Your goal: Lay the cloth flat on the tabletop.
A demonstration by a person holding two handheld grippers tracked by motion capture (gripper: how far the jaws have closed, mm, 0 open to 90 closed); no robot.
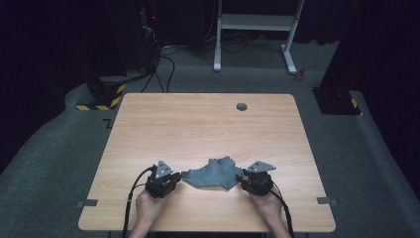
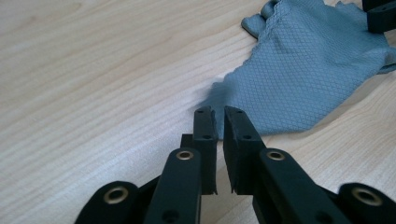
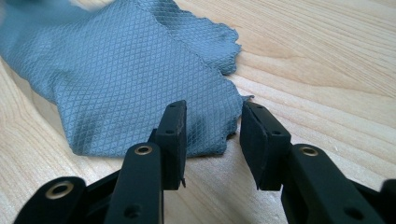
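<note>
My left gripper (image 2: 219,116) has its jaws nearly closed on a corner of the grey cloth (image 1: 214,173); my right gripper (image 3: 212,121) stands open at its other edge. The cloth lies on the near pale wooden counter (image 1: 198,124). Beyond are grey carpet (image 1: 59,134) and a white frame (image 1: 257,29).

Grey-blue diamond-patterned cloth (image 1: 214,173) on a pale woodgrain table (image 1: 198,124)

Grey carpet (image 1: 59,148), white desk frame (image 1: 257,22), dark room
</note>
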